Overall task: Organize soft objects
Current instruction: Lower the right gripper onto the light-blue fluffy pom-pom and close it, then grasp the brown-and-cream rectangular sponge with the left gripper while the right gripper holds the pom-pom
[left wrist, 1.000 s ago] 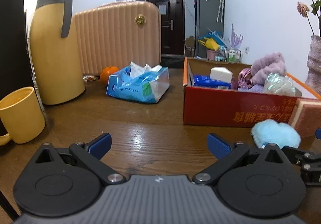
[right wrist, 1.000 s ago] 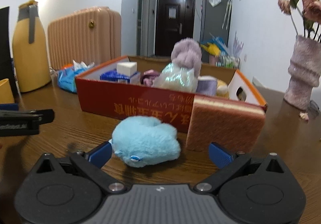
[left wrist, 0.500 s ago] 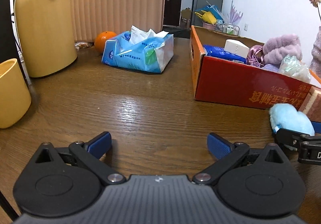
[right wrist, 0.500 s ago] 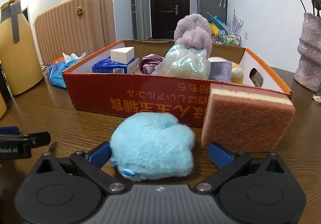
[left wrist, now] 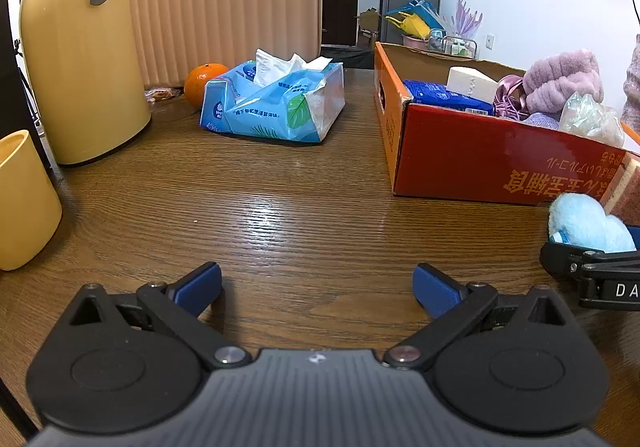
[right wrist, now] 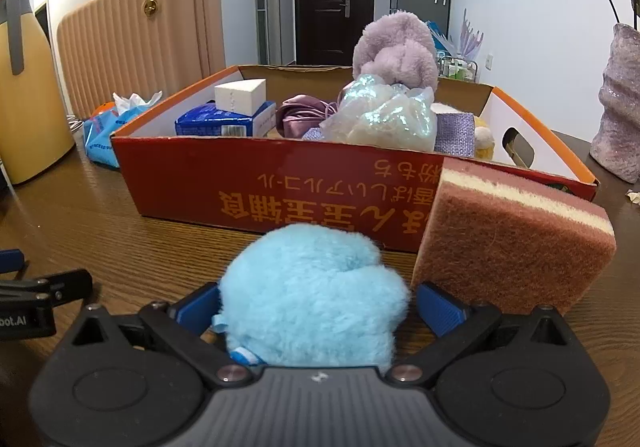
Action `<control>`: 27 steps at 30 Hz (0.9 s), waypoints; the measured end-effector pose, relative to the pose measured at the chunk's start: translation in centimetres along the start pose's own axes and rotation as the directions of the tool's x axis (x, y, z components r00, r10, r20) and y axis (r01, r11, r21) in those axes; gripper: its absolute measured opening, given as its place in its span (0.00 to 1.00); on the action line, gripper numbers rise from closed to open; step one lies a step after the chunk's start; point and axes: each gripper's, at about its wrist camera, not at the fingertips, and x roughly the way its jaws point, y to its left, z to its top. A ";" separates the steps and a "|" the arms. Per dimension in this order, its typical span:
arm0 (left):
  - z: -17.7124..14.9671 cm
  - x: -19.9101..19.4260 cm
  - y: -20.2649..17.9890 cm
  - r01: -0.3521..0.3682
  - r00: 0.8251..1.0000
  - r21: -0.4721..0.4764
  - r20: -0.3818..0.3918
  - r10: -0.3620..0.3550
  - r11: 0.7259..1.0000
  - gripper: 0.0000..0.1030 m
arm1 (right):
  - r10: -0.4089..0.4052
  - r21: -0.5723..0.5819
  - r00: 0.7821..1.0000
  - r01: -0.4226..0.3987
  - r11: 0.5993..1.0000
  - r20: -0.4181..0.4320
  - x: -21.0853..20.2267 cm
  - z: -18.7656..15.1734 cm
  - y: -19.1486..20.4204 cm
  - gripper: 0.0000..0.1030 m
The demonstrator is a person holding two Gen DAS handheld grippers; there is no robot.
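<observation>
The blue plush [right wrist: 312, 295] sits between the right tool's [right wrist: 316, 305] spread, unclenched fingers, the red box [right wrist: 248, 175] straight ahead.

bright, even indoor light | glare on table [left wrist: 280, 215] | fisheye-bent edges
</observation>
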 end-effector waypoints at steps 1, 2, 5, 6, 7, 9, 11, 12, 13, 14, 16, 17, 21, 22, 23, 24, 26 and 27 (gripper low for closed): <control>0.0 0.0 0.0 0.000 1.000 0.000 0.000 0.000 1.000 1.00 | 0.000 0.001 1.000 0.000 1.000 0.000 0.0 0.0 0.0 1.00; 0.0 0.0 0.0 0.001 1.000 -0.001 0.000 -0.001 1.000 1.00 | -0.001 0.001 1.000 0.001 1.000 -0.001 0.0 0.0 0.0 1.00; 0.0 -0.1 0.0 0.003 1.000 -0.004 0.002 -0.003 1.000 1.00 | -0.002 0.002 1.000 0.002 1.000 -0.001 0.1 0.0 0.1 1.00; -0.1 -0.1 0.0 0.003 1.000 -0.004 0.002 -0.003 1.000 1.00 | 0.002 0.002 1.000 -0.002 1.000 0.000 0.1 0.0 0.1 1.00; -0.1 -0.1 0.0 0.003 1.000 -0.004 0.002 -0.003 1.000 1.00 | 0.006 0.002 1.000 -0.006 1.000 0.001 0.0 0.0 0.0 0.93; -0.1 -0.1 0.0 0.002 1.000 -0.005 0.002 -0.002 1.000 1.00 | 0.018 -0.001 1.000 -0.018 1.000 0.018 -0.5 -0.2 0.0 0.79; 0.0 -0.1 0.0 0.001 1.000 -0.006 0.002 -0.001 1.000 1.00 | 0.041 -0.003 0.998 -0.041 0.999 0.036 -0.9 -0.3 -0.2 0.76; 0.0 -0.1 0.1 0.000 1.000 -0.008 0.002 0.000 1.000 1.00 | 0.054 -0.003 0.998 -0.054 0.999 0.041 -1.0 -0.4 -0.2 0.75; 0.0 -0.1 0.1 -0.001 1.000 -0.008 0.002 0.001 1.000 1.00 | 0.062 0.000 0.997 -0.062 0.998 0.046 -1.2 -0.4 -0.2 0.75; 0.0 -0.2 0.1 -0.002 1.000 -0.010 0.002 0.002 1.000 1.00 | 0.068 0.002 0.996 -0.068 0.998 0.057 -1.4 -0.4 -0.3 0.74; 0.0 -0.2 0.2 -0.004 1.000 -0.013 0.003 0.004 1.000 1.00 | 0.069 0.003 0.993 -0.069 0.998 0.092 -2.2 -0.5 -0.5 0.74; 0.0 -0.2 0.2 -0.006 1.000 -0.014 0.003 0.006 1.000 1.00 | 0.071 0.004 0.992 -0.072 0.997 0.106 -2.5 -0.5 -0.6 0.74; 0.0 -0.2 0.3 -0.011 1.000 -0.018 0.006 0.011 1.000 1.00 | 0.073 0.017 0.985 -0.077 0.997 0.154 -3.7 -0.7 -1.3 0.74; 0.0 -0.3 0.3 -0.010 1.000 -0.020 0.010 0.011 1.000 1.00 | 0.074 0.021 0.984 -0.079 0.997 0.163 -4.0 -0.7 -1.5 0.74; 0.0 -0.4 0.4 -0.011 1.000 -0.024 0.017 0.011 1.000 1.00 | 0.074 0.024 0.983 -0.079 0.997 0.170 -4.2 -0.7 -1.6 0.74; 0.0 -0.5 0.4 -0.013 1.000 -0.027 0.024 0.014 1.000 1.00 | 0.073 0.027 0.981 -0.079 0.996 0.180 -4.5 -0.8 -1.9 0.74; 0.0 -0.7 0.4 -0.022 0.999 -0.039 0.042 0.024 0.999 1.00 | 0.073 0.031 0.977 -0.081 0.996 0.201 -5.1 -0.9 -2.3 0.74; 0.1 -0.9 0.4 -0.024 0.999 -0.050 0.048 0.026 0.998 1.00 | 0.074 0.032 0.975 -0.082 0.996 0.211 -5.4 -1.0 -2.5 0.74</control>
